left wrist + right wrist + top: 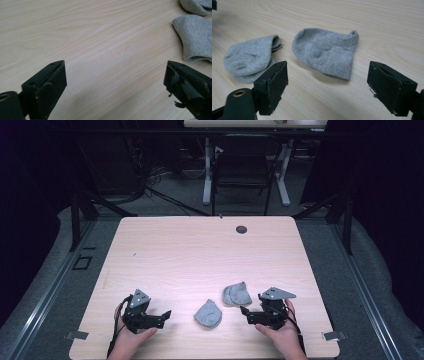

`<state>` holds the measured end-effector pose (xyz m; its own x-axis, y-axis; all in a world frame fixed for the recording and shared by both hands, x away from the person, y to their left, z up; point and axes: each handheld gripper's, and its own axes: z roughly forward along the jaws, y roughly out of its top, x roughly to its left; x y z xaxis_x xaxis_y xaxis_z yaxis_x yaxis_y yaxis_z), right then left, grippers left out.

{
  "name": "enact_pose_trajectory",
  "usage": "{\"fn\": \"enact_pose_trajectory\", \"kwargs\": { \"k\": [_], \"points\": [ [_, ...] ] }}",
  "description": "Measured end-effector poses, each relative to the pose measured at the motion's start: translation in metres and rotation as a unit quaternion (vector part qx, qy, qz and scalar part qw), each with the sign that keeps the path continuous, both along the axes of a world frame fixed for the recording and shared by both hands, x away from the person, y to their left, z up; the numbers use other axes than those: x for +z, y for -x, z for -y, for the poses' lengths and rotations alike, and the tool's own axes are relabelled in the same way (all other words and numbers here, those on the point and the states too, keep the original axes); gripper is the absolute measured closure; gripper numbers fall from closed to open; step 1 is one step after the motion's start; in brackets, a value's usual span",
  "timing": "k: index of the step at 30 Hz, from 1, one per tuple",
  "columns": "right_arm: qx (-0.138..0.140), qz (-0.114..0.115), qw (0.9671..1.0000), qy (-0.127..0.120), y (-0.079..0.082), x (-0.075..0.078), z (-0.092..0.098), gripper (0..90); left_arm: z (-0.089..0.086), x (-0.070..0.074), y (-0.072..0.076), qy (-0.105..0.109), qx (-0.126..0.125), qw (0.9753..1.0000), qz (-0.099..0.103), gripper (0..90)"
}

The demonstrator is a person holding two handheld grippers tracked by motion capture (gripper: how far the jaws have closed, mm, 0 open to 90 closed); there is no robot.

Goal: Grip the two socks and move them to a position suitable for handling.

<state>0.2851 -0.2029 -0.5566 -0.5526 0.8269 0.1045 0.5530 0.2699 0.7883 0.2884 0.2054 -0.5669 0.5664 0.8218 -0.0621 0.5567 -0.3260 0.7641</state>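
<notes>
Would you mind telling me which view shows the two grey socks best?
The right gripper view: both grey socks lie whole and close. The high view shows them small; the left gripper view catches just their edges.

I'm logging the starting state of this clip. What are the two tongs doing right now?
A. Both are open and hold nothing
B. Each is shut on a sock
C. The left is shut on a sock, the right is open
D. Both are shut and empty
A: the left tongs and right tongs each show jaws spread wide over bare table, and both grey socks lie loose between them.
</notes>
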Motion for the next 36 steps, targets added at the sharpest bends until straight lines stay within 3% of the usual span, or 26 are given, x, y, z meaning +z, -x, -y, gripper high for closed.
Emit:
{"fn": "enact_pose_trajectory", "kwargs": {
  "k": [4,9,13,17,19,21,25,26,27,33,34,36],
  "points": [
    [0.001,0.024,0.9995,0.019,0.001,-0.001,-0.002,25.7,0.004,0.000,0.001,0.001,-0.010,0.9999,0.009,5.8],
    [-0.006,0.015,0.9996,0.024,0.001,-0.004,-0.001,38.1,0.005,-0.004,0.002,-0.015,-0.009,0.9998,0.005,16.9],
    [0.002,0.022,0.9991,0.035,0.001,-0.005,-0.002,41.6,0.006,-0.006,0.002,-0.016,-0.005,0.9998,0.006,22.1],
    [0.000,0.019,0.9989,0.043,0.001,-0.007,-0.004,42.4,0.006,-0.005,0.003,-0.006,-0.013,0.9999,0.005,31.6],
    [0.001,0.016,0.9985,0.052,0.001,-0.008,-0.007,44.4,0.007,-0.005,0.004,0.002,-0.023,0.9997,-0.012,33.7],
    [0.005,0.017,0.9989,0.044,0.001,-0.008,-0.008,45.3,0.008,-0.006,0.004,0.000,-0.029,0.9993,-0.021,34.3],
    [0.010,0.022,0.9982,0.056,0.002,-0.007,-0.011,47.4,0.010,-0.005,0.005,0.004,-0.029,0.9994,-0.017,37.0],
    [0.010,0.024,0.9981,0.056,0.002,-0.006,-0.012,47.5,0.010,-0.005,0.005,0.032,-0.033,0.9986,-0.025,38.6],
    [0.009,0.025,0.9982,0.055,0.002,-0.007,-0.013,47.5,0.010,-0.005,0.005,0.039,-0.031,0.9984,-0.025,38.6],
    [0.009,0.020,0.9988,0.044,0.004,-0.004,-0.015,52.6,0.016,-0.001,0.007,0.022,-0.038,0.9990,-0.003,45.4],
    [0.011,0.016,0.9990,0.041,0.004,-0.004,-0.016,53.2,0.020,-0.001,0.007,0.006,-0.044,0.9990,0.004,47.3],
    [0.015,0.009,0.9992,0.036,0.005,-0.003,-0.016,55.1,0.021,-0.001,0.006,0.008,-0.044,0.9990,0.000,48.9]
  ]
}}
